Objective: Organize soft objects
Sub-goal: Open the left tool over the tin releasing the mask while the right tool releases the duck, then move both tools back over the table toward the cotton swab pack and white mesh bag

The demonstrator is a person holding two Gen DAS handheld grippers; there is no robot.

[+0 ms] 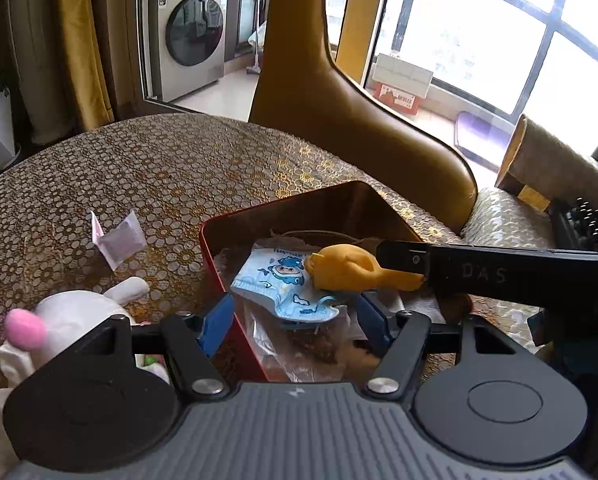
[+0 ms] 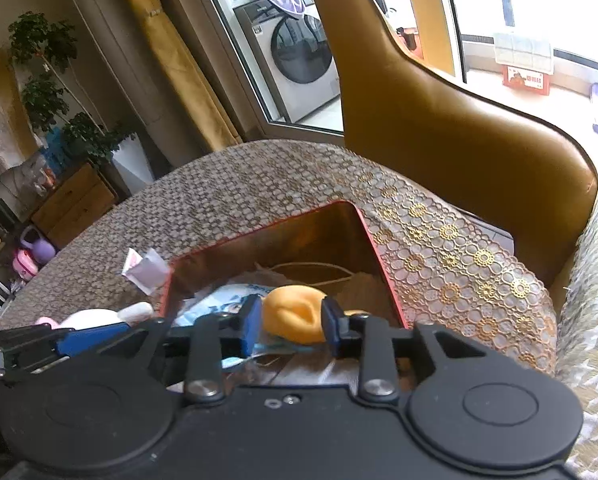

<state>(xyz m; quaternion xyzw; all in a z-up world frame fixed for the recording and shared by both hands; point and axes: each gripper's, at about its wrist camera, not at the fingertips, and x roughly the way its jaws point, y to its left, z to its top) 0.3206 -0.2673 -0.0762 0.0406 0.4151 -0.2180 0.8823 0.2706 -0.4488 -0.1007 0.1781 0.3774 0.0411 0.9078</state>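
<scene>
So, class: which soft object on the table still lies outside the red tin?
The white plush rabbit with pink ears; the orange toy and blue mask are inside.

Squishy toy (image 1: 351, 268) on mask (image 1: 283, 284) in tin (image 1: 219, 260); plush (image 1: 71, 320) left.

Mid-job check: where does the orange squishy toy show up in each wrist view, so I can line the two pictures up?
Left wrist view: the orange squishy toy is right of centre, inside the red tin, on the blue cartoon face mask.
Right wrist view: low centre, between the right gripper fingers.
Shared landmark: the small white and pink packet on the tablecloth left of the tin.
</scene>
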